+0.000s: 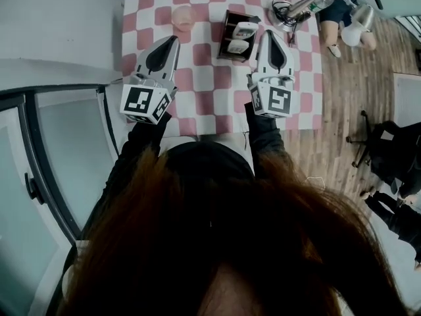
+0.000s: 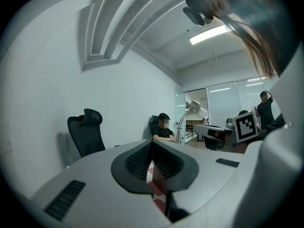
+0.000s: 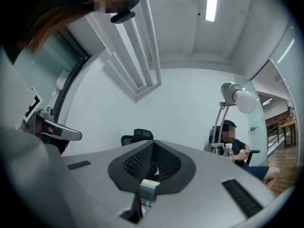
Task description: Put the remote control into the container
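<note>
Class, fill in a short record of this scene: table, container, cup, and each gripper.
table: covered by a pink-and-white checked cloth
container: dark, at the far middle of the table; two white items inside, apparently remotes
cup: pink, left of the container, apart from it
left gripper: jaws together, empty, over the cloth
right gripper: jaws together, empty, just right of the container
</note>
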`<state>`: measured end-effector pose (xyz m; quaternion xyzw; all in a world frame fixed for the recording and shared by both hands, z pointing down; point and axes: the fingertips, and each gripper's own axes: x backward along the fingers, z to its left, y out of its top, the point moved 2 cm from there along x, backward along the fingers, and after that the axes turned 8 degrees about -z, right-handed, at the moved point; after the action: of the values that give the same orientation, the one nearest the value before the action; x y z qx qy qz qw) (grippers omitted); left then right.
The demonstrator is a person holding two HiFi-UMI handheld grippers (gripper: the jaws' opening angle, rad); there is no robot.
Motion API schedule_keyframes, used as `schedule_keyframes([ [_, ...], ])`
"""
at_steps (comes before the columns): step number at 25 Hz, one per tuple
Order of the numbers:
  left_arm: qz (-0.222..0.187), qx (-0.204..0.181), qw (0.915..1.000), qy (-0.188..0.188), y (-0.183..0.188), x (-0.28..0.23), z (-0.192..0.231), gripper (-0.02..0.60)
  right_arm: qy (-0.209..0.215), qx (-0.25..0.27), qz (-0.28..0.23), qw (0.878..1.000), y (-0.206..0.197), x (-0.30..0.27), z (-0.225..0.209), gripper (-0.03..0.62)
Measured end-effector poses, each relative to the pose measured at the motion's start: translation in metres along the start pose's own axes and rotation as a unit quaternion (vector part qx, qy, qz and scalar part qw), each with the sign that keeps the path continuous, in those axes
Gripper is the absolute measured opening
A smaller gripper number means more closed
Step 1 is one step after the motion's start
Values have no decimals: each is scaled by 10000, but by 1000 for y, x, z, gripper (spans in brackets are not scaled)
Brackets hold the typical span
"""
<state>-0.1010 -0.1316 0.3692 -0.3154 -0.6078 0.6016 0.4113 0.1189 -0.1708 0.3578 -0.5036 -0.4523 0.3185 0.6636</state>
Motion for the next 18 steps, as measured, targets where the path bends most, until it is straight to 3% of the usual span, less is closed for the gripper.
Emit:
schedule_keyframes([
  [18, -341, -205, 9987, 328, 22, 20, -22, 9, 464, -402, 65, 9981, 35, 39, 19, 17],
])
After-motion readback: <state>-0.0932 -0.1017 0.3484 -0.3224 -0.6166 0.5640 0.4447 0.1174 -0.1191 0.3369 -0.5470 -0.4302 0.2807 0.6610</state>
